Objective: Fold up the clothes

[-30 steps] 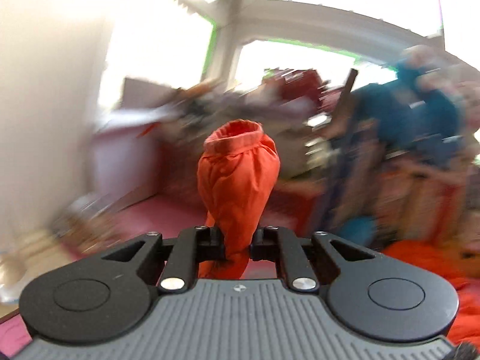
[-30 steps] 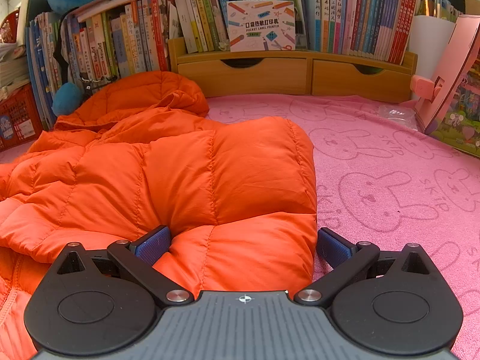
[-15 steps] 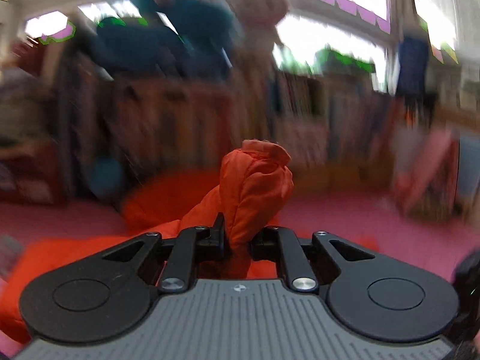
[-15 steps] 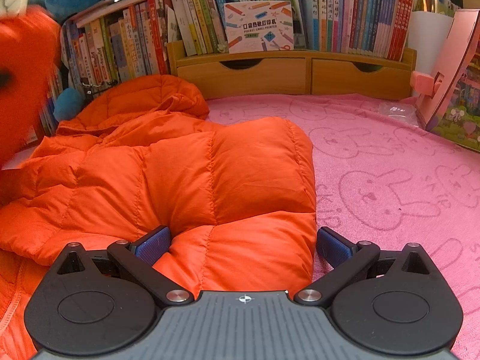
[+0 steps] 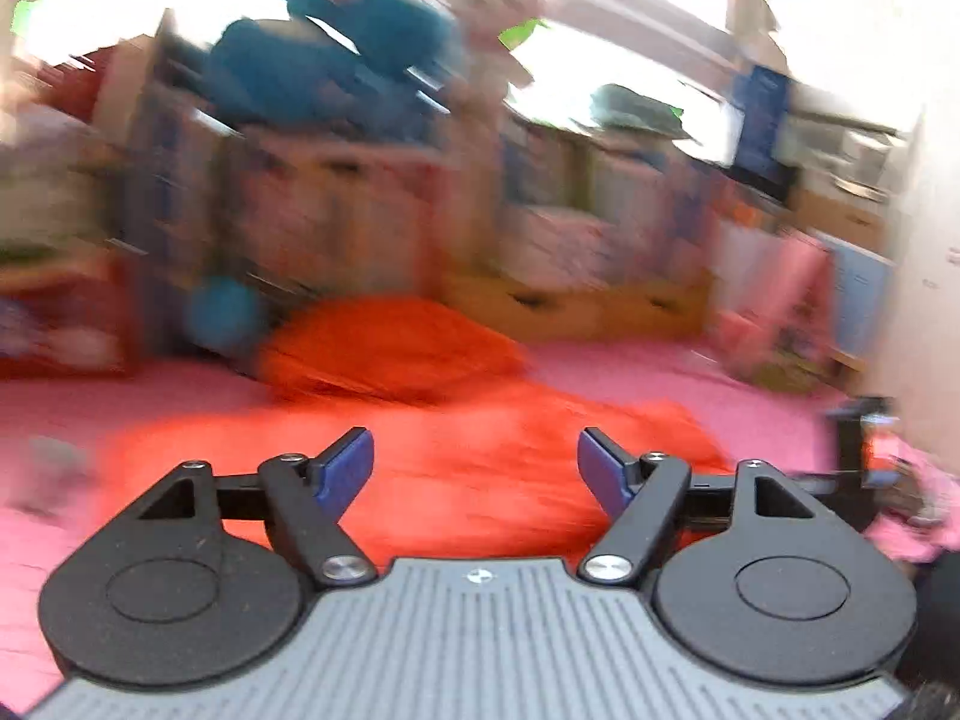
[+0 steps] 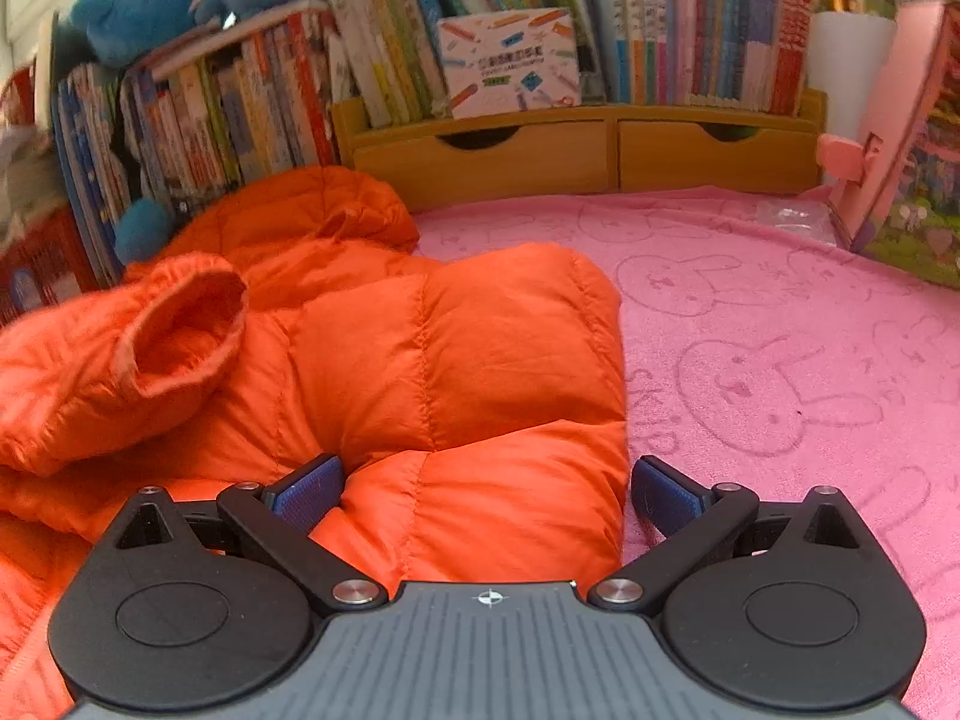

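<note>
Orange down jacket point(image 6: 456, 360) on pink blanket point(image 6: 780, 312), long axis running away; hem between spread right gripper point(image 6: 486, 492) jaws, nearer. Left gripper point(image 5: 477, 468): jaws apart, empty, above.

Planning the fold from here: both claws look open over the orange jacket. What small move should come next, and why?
Probably press the sleeve flat with the left claw. It lies puffed up across the jacket, cuff open, and the left claw is open and empty above it. The right claw, open astride the hem, can stay put.
</note>
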`<state>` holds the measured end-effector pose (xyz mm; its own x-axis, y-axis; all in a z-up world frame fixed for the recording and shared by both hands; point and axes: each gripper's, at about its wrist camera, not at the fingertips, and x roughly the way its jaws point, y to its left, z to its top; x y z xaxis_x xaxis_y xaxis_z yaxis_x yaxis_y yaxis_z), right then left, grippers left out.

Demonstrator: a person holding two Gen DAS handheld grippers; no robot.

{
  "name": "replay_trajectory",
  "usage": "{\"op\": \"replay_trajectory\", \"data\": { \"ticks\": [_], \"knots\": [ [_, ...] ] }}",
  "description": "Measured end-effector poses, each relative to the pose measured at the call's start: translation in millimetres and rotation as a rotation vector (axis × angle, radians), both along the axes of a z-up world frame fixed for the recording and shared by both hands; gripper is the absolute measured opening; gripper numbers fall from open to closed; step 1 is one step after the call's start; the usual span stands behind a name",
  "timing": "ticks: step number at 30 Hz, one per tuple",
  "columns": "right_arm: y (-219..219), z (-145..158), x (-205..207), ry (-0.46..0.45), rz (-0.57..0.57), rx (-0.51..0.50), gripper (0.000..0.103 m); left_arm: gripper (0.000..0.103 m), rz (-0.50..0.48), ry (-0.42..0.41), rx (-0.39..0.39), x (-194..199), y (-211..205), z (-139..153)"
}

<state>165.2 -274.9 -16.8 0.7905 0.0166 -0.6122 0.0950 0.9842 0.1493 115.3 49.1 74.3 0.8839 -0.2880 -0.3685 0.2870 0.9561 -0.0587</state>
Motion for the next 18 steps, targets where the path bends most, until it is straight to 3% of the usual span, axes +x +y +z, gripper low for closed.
{"op": "replay_trajectory", "data": {
  "ticks": [2, 5, 11, 15, 16, 17, 18],
  "knots": [
    [2, 8, -6, -0.035, 0.011, 0.045, 0.102, 0.075, 0.136, -0.024, 0.058, 0, 26, -5],
    [12, 24, -13, -0.097, 0.064, 0.145, 0.102, 0.075, 0.290, 0.029, 0.097, 10, 60, -22],
    [32, 54, -23, -0.214, 0.170, 0.344, 0.103, 0.075, 0.380, 0.112, 0.058, 18, 89, -51],
    [65, 39, 24, -0.043, 0.174, 0.353, 0.102, 0.075, 0.370, 0.103, 0.048, 17, 88, -53],
    [69, 36, 30, -0.019, 0.168, 0.363, 0.089, 0.075, 0.365, 0.093, 0.056, 16, 88, -52],
    [72, 34, 31, -0.018, 0.167, 0.373, 0.059, 0.075, 0.359, 0.083, 0.064, 16, 88, -51],
    [74, 33, 32, -0.018, 0.167, 0.382, 0.043, 0.075, 0.355, 0.073, 0.071, 17, 87, -50]
  ]
}}
